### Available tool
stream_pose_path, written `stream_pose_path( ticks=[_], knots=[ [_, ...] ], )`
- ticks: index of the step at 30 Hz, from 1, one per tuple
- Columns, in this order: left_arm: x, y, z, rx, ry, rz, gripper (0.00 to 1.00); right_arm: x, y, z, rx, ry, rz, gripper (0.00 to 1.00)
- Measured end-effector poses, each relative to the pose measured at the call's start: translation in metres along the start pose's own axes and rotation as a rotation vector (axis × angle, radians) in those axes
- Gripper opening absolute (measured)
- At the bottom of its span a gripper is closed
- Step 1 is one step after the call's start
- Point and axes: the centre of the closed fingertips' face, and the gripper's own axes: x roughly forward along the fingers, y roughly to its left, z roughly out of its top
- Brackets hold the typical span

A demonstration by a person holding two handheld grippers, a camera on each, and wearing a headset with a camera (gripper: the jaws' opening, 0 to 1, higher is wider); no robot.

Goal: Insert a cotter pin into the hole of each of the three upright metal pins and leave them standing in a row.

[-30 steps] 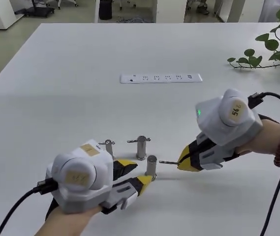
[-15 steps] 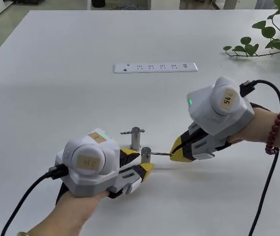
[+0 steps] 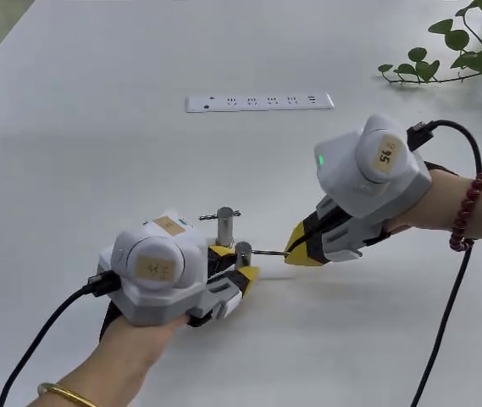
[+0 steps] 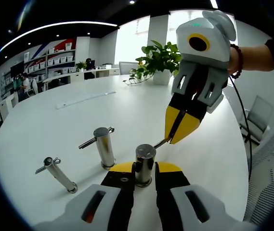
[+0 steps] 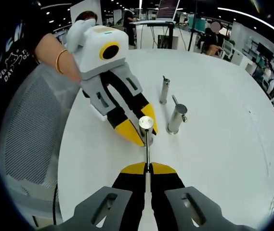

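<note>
Cotter pin [image 3: 269, 252] lies level in the head view. The right gripper [image 3: 295, 251] grips one end with its yellow tips pressed together on it. The free end reaches the held metal pin [image 3: 243, 251] just ahead of those tips. We see the left gripper [image 3: 235, 264] clamped on that pin from the other side, a jaw on each flank. Just beyond its tips stands the second metal pin [image 3: 225, 225], with the second cotter pin [image 3: 212, 217] through its top. Farther off on the white table [image 3: 96, 127] lies a power strip [image 3: 259, 103].

In the left gripper view, the left gripper [image 4: 145, 168] squeezes the held metal pin [image 4: 145, 155] upright between its jaws. The right gripper [image 4: 179, 129] hangs ahead and to the right, tips pointing down. Its cotter pin [image 4: 160, 143] meets the pin's side just under the cap — we cannot tell whether it has entered the hole. Ahead to the left are the second metal pin [image 4: 104, 147] and, farther left, the third metal pin [image 4: 59, 173] with the third cotter pin [image 4: 46, 166] through it.

In the right gripper view, the right gripper [image 5: 148, 168] pinches the cotter pin [image 5: 147, 147]. It runs straight ahead to the held metal pin [image 5: 146, 124] — itself between the tips of the left gripper [image 5: 140, 129]. Ahead and to the right, the second metal pin [image 5: 176, 119] and the third metal pin [image 5: 164, 91] stand upright.
</note>
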Motion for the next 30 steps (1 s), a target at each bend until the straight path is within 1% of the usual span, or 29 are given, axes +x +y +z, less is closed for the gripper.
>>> stream_pose_path(
  ticks=[3, 7, 10, 14, 23, 30],
  knots=[
    [0.0, 0.002, 0.0, -0.004, -0.001, 0.0, 0.11, 0.0, 0.0, 0.001, -0.003, 0.0, 0.0, 0.0],
    [0.001, 0.001, 0.0, 0.026, 0.001, 0.004, 0.11, -0.001, 0.0, 0.001, -0.009, 0.002, 0.003, 0.0],
    [0.001, 0.002, 0.0, 0.023, 0.0, 0.004, 0.11, -0.001, 0.001, 0.004, -0.017, -0.003, 0.007, 0.0],
    [0.001, 0.001, 0.0, 0.044, -0.003, 0.002, 0.1, 0.0, 0.002, 0.008, -0.025, -0.007, 0.012, 0.0],
    [0.0, 0.002, -0.001, 0.046, -0.015, -0.002, 0.1, 0.003, 0.002, 0.013, -0.049, 0.002, 0.013, 0.0],
    [0.0, 0.001, -0.001, 0.054, -0.027, -0.003, 0.1, 0.006, 0.003, 0.022, -0.067, -0.004, 0.019, 0.0]
  ],
)
